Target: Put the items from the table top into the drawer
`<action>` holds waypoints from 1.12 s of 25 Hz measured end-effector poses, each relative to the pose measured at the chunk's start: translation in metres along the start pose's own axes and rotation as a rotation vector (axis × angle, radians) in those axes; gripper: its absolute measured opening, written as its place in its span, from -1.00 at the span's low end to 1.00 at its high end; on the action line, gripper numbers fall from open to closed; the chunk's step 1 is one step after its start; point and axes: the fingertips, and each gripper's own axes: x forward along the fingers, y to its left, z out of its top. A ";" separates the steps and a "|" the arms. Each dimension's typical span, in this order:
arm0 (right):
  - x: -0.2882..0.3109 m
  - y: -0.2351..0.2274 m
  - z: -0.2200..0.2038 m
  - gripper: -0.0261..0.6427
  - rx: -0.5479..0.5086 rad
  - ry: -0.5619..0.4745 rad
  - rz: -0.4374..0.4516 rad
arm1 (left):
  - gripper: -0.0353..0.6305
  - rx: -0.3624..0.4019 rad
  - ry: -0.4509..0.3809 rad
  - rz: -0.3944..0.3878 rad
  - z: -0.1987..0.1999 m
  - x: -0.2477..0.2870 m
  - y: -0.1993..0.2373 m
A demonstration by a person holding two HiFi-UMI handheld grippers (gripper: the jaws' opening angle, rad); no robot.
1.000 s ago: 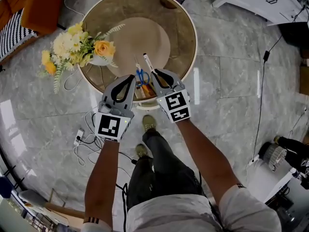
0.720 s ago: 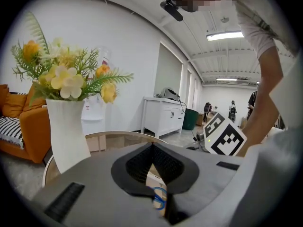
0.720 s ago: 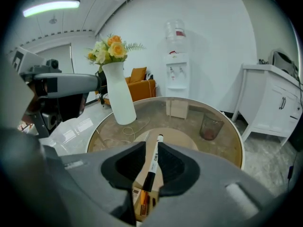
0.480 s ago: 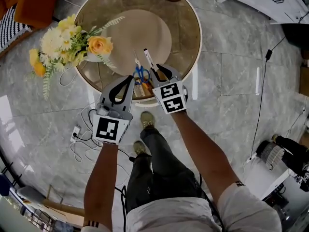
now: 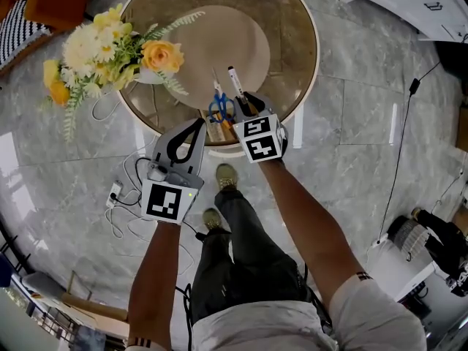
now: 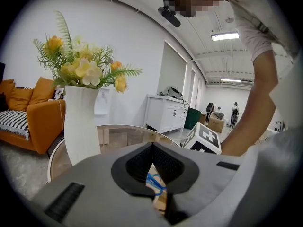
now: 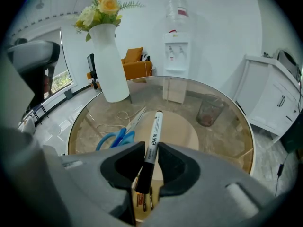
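Glass table top point(image 7: 227, 126), white marker point(image 7: 154, 131) standing loose between parted right gripper point(image 7: 150, 146) jaws, above open drawer point(image 5: 213, 131), left gripper point(image 6: 151, 144) clenched empty, blue scissors point(image 7: 115, 137) beside.

Right claw point(image 5: 247, 107) dropped to the drawer point(image 5: 216, 130), loosening round the marker point(image 5: 235, 81) (left claw point(image 5: 198, 122) dipped too)

Grey marble floor point(image 5: 351, 145) gleams underfoot, white walls point(image 6: 137, 37) all round, orange sofa point(image 6: 33, 122), white cabinet point(image 6: 165, 115), water dispenser point(image 7: 176, 56) beyond.
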 end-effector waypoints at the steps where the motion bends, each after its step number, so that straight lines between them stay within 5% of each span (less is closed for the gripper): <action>1: 0.000 0.000 0.000 -0.67 0.000 0.000 -0.005 | -0.89 -0.002 0.001 0.001 -0.001 -0.002 0.000; 12: -0.042 0.003 0.009 -0.74 0.018 -0.096 -0.040 | -0.89 -0.001 -0.017 0.002 0.004 -0.021 -0.010; 28: -0.172 0.093 -0.021 -0.74 0.019 -0.238 -0.044 | -0.89 0.071 -0.051 -0.047 0.010 -0.104 -0.076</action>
